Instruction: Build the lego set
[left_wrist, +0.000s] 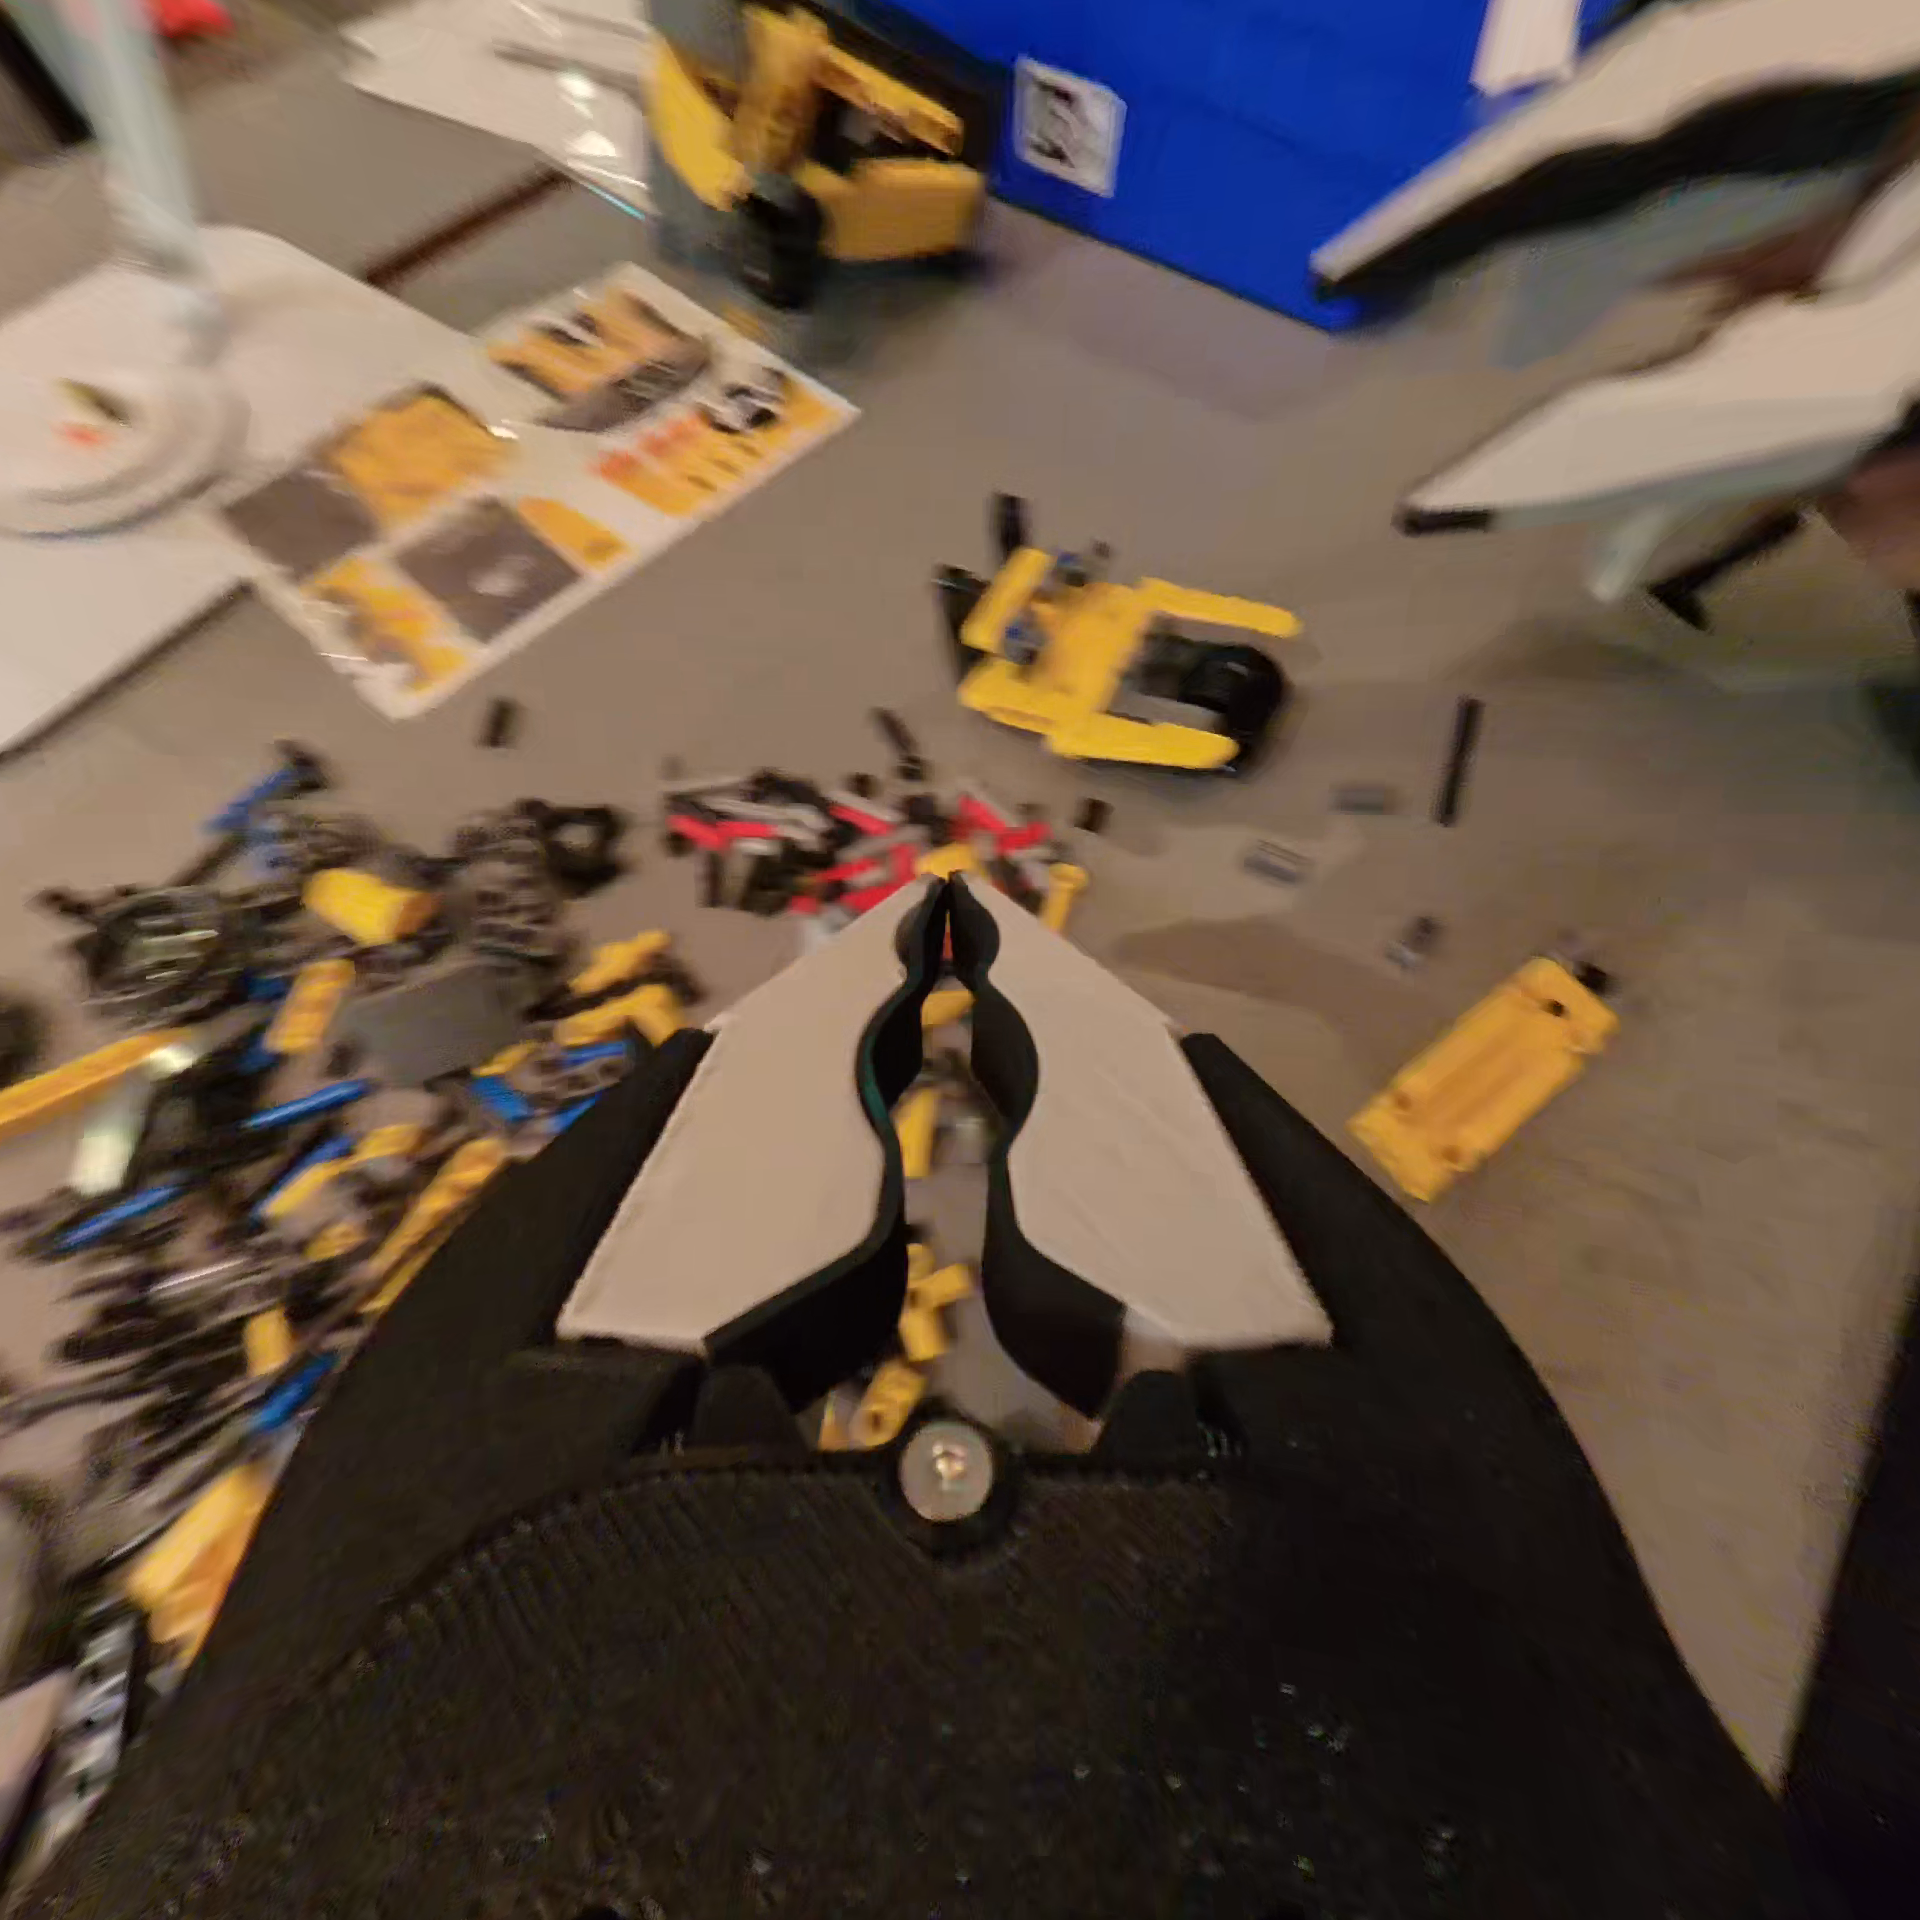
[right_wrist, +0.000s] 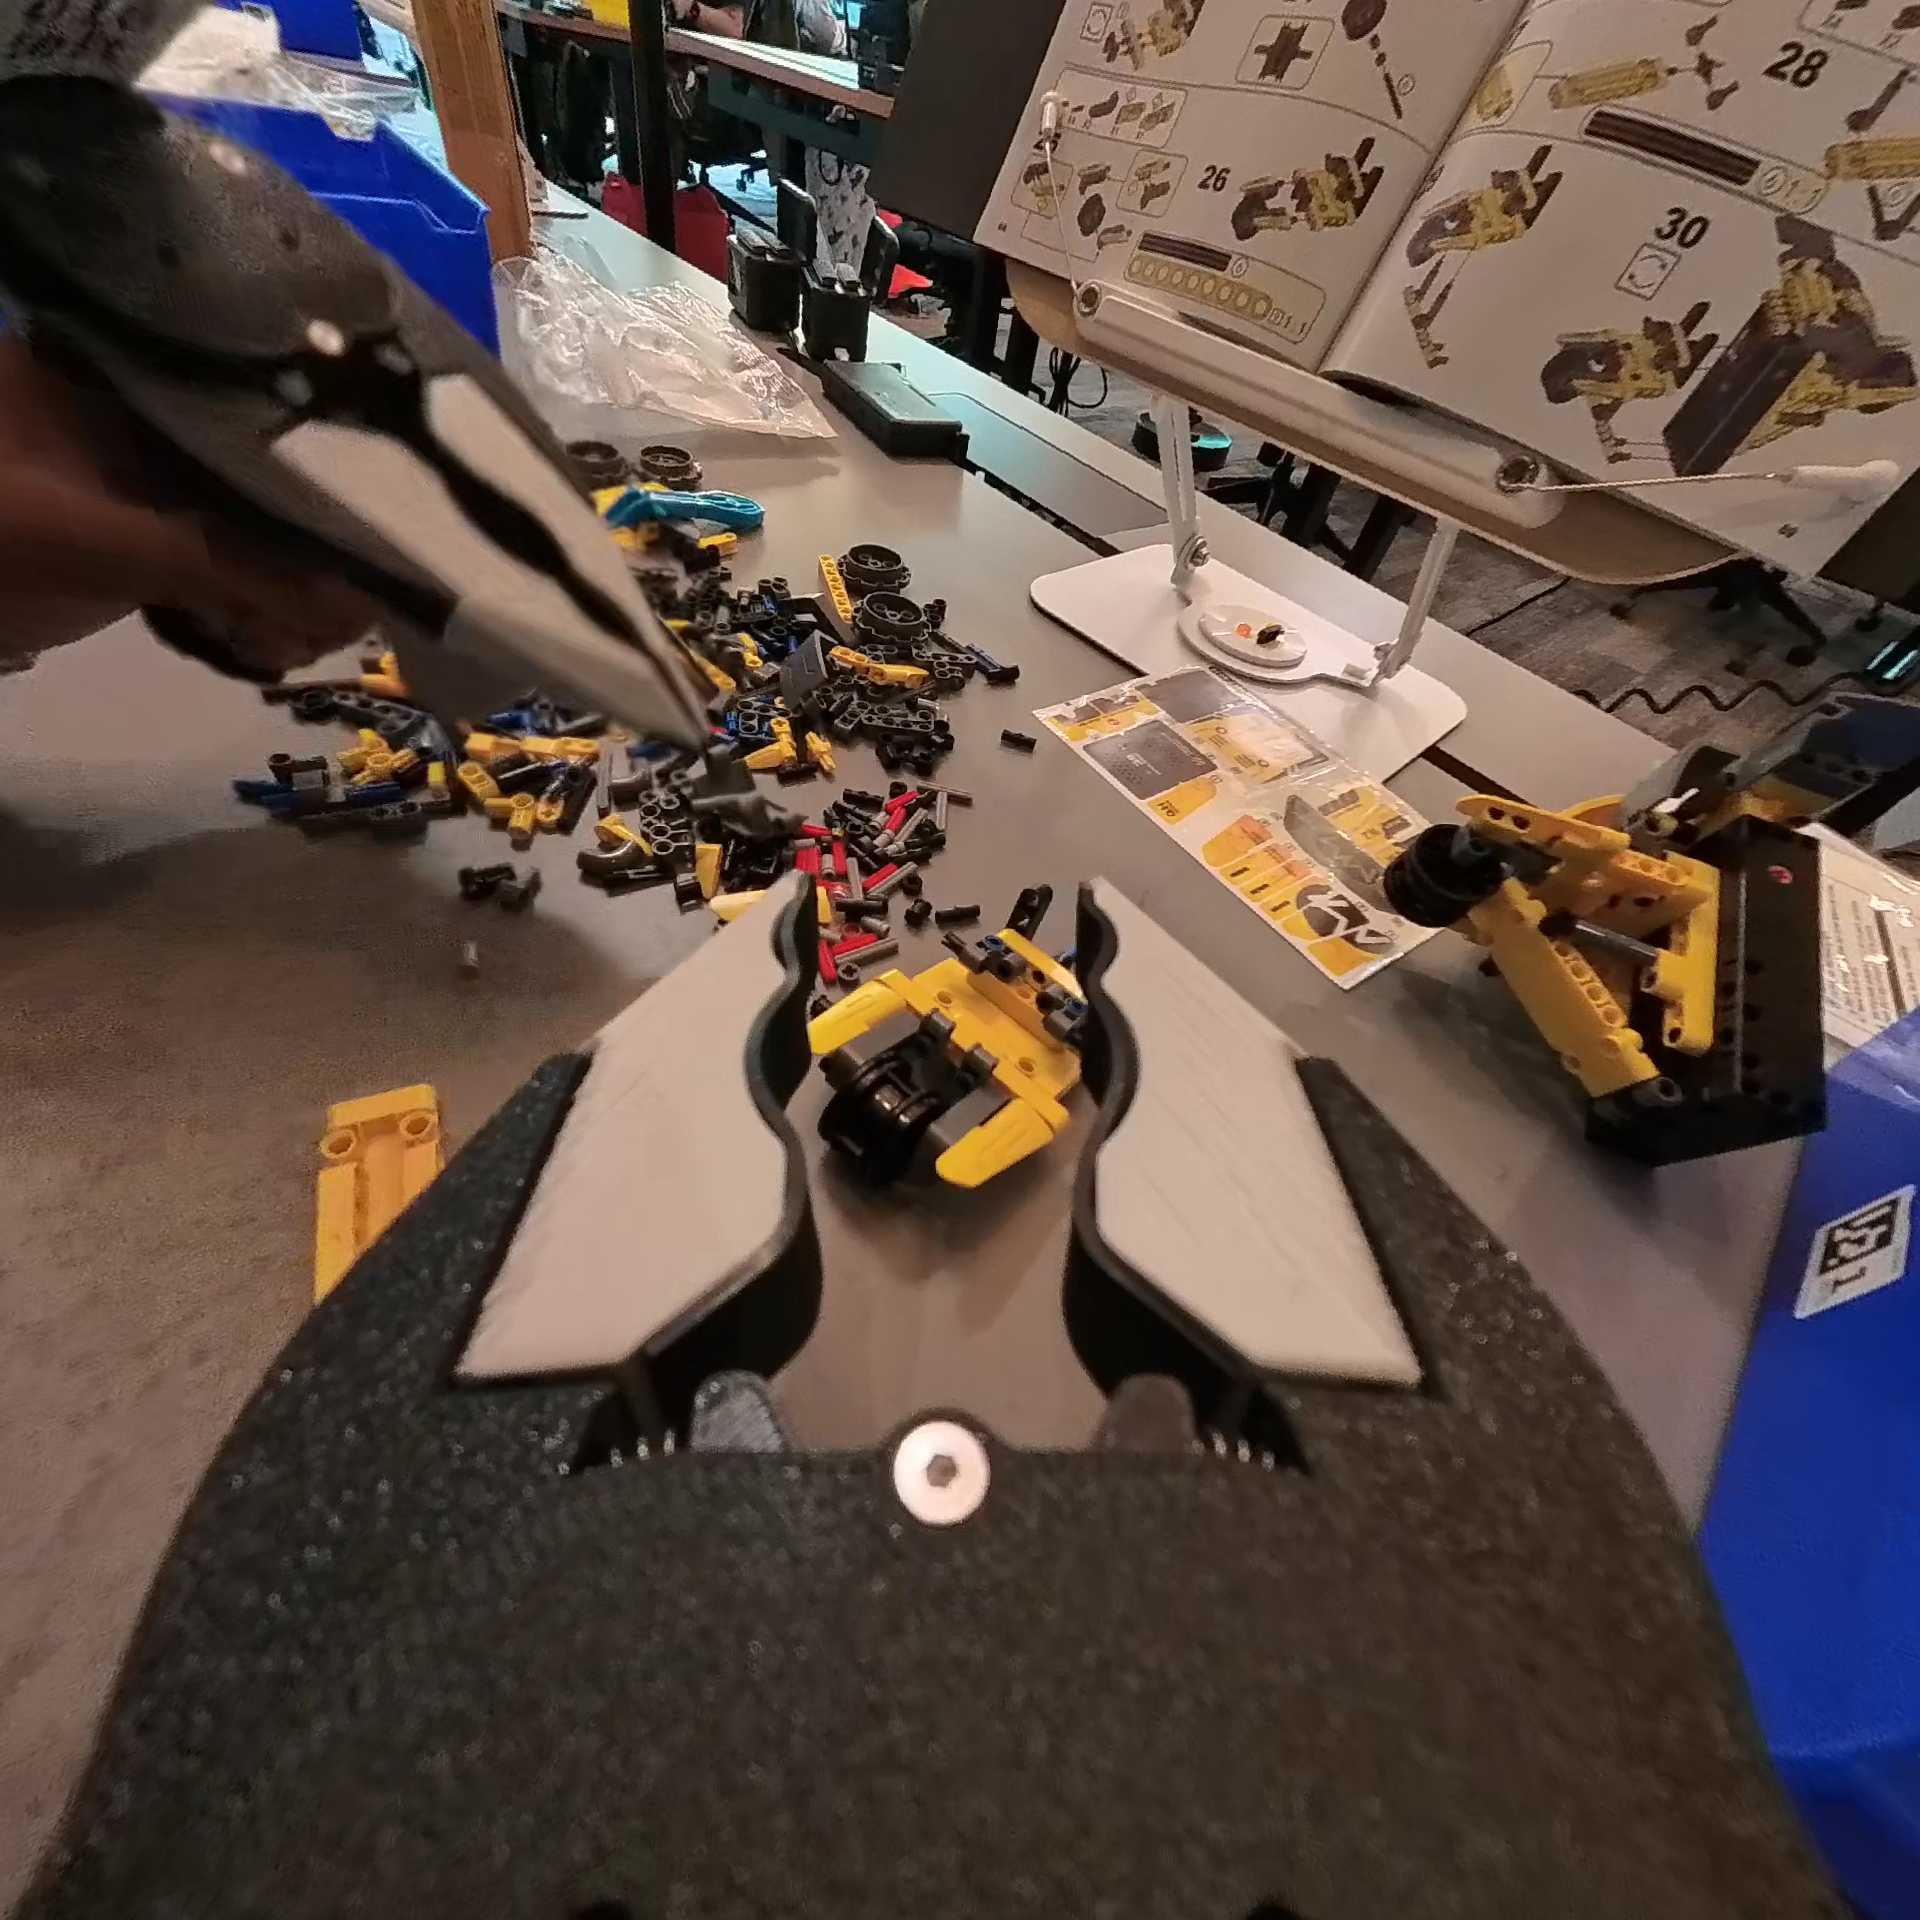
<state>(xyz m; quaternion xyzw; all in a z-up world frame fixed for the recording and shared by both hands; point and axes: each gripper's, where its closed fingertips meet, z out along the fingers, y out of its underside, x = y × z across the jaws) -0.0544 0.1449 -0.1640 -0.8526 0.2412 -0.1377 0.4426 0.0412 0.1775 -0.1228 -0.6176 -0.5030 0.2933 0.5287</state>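
My left gripper (left_wrist: 948, 883) is shut, its tips over a pile of small red, black and yellow building pieces (left_wrist: 862, 842). In the right wrist view it (right_wrist: 707, 740) comes in from the upper left, and a small dark grey piece (right_wrist: 732, 795) hangs pinched at its tips just above the pile (right_wrist: 852, 675). My right gripper (right_wrist: 943, 888) is open, low over the grey table (right_wrist: 1195, 935). A small yellow and black assembly (right_wrist: 945, 1060) lies on the table between its fingers, and the pads do not squeeze it. The assembly also shows in the left wrist view (left_wrist: 1101, 665), below the right gripper (left_wrist: 1361, 395).
A yellow block (right_wrist: 374, 1174) lies at the left. A larger yellow and black model (right_wrist: 1621, 966) stands at the right beside a blue bin (right_wrist: 1849, 1351). A sticker sheet (right_wrist: 1236, 810), a white book stand (right_wrist: 1247, 623) with an open instruction book (right_wrist: 1558, 208) and a plastic bag (right_wrist: 644, 343) lie beyond. My hands' fingertips stand some 12 centimetres from each other.
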